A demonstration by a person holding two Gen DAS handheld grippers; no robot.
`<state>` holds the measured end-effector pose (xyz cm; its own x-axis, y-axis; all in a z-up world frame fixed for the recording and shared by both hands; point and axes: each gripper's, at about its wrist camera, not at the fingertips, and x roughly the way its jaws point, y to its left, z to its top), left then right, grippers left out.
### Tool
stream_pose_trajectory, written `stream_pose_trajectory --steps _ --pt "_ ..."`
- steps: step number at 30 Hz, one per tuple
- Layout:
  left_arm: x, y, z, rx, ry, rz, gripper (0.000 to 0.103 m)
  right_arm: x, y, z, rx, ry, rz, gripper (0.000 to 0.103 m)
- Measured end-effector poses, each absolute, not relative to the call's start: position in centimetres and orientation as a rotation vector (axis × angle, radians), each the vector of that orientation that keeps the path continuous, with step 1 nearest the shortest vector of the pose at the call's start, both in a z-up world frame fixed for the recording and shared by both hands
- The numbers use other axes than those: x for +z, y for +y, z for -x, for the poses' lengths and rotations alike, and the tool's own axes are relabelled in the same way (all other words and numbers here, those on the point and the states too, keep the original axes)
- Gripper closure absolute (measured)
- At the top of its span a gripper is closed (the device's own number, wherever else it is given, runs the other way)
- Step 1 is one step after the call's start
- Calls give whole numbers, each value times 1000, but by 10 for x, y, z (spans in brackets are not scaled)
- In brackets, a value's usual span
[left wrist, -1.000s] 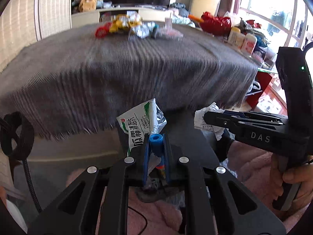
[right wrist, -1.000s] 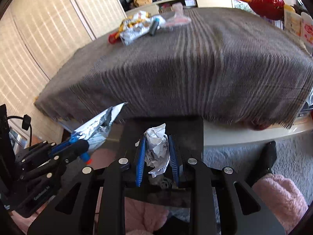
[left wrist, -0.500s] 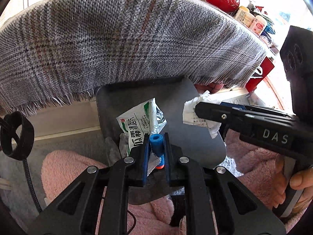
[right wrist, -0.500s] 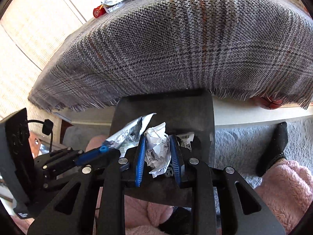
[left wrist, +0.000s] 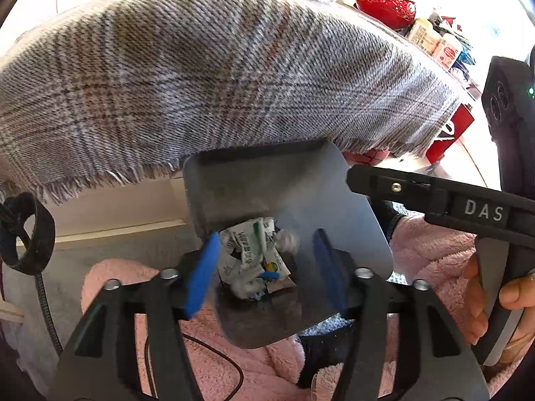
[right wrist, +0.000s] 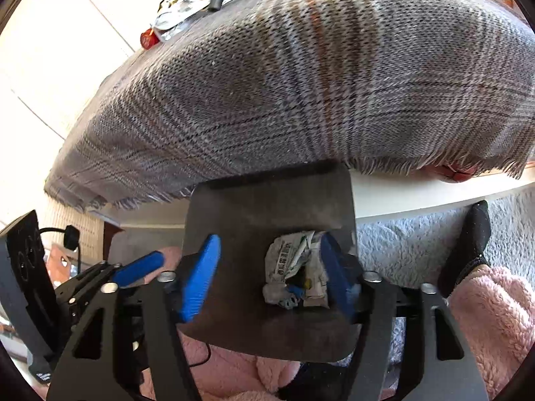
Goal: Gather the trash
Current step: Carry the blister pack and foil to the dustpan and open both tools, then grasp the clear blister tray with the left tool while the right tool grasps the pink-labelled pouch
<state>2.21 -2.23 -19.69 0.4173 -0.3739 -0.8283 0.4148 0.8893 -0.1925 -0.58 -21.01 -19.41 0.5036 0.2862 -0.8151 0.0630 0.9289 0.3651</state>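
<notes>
Left wrist view: left tool (left wrist: pixel 265 267) and right tool (right wrist: pixel 269 274), jaws opening, are held over the bin (left wrist: pixel 334 207); wrappers (left wrist: pixel 254 257) lie unpinched below the bench cloth fringe (left wrist: pixel 110 177).

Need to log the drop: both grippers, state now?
Left gripper: opening, nothing held, trash below in bin.
Right gripper: opening, nothing held.

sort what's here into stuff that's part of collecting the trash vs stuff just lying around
Part of the job:
- dark bin
- crumpled wrappers inside it
- wrappers and litter left on the plaid cloth
- left gripper and right gripper, jaws opening

Just lying about:
- red basket
- bottles
</notes>
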Motion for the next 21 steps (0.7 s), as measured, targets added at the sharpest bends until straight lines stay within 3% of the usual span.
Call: stream_pose_trajectory --steps 3,5,6,14,21 --pt "-191 -16 -20 -471 1009 -48 27 -188 -211 7 107 1014 -352 3" --pt "-186 -7 -18 -456 996 -39 12 -184 -215 8 90 997 -351 3" --pt "-184 -5 -18 -452 992 -32 9 -182 -219 9 93 990 -370 3" --pt "-155 7 -17 -426 936 -19 8 -153 -252 14 110 933 -503 3" --pt "-119 13 -23 -397 843 -50 8 -99 -256 8 102 839 -414 3"
